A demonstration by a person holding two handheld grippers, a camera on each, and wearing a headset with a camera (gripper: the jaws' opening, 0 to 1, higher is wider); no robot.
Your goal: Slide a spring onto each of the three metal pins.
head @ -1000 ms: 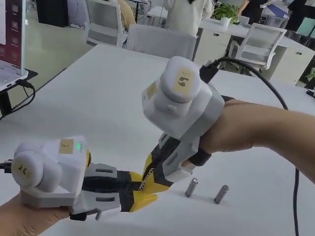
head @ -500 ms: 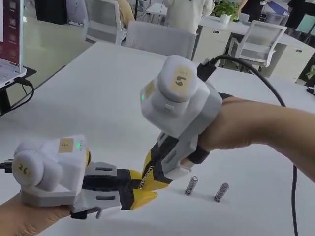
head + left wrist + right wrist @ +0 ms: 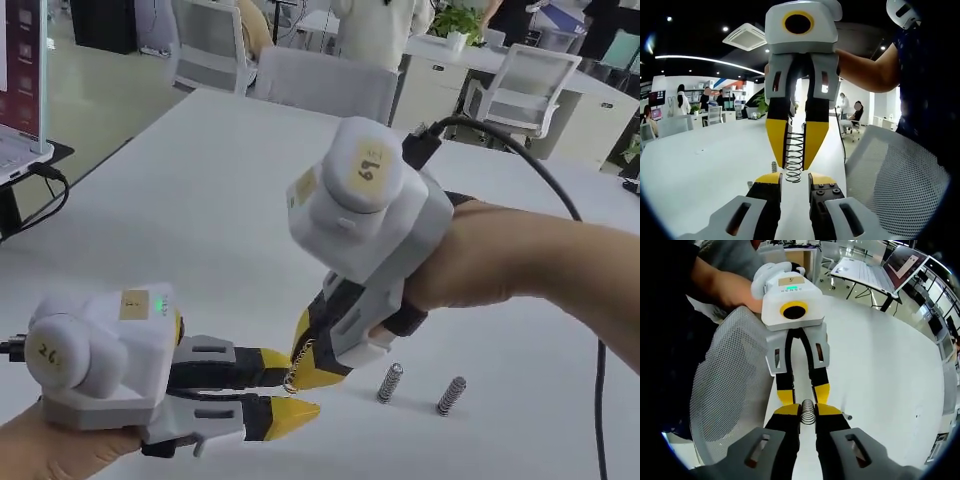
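Observation:
My right gripper (image 3: 296,376) reaches down from the right and is shut on a small metal spring (image 3: 296,367), which hangs lengthwise between its yellow jaws. My left gripper (image 3: 300,386) comes in low from the left and stands open, its jaws either side of the spring's lower end. In the left gripper view the spring (image 3: 794,155) hangs from the right gripper (image 3: 794,168) down to my left gripper (image 3: 795,178). In the right gripper view the spring (image 3: 809,412) sits end-on in my right gripper (image 3: 809,411), facing the left gripper (image 3: 804,400). I cannot make out a pin.
Two loose springs (image 3: 390,381) (image 3: 450,395) stand on the white table (image 3: 200,200) just right of the grippers. A laptop (image 3: 20,90) sits at the far left edge. A black cable (image 3: 530,160) trails from the right gripper. A mesh chair (image 3: 890,170) is beside the table.
The left gripper's jaws have spread apart, from nearly closed to open, and its body sits slightly lower. The right gripper with the spring has hardly moved.

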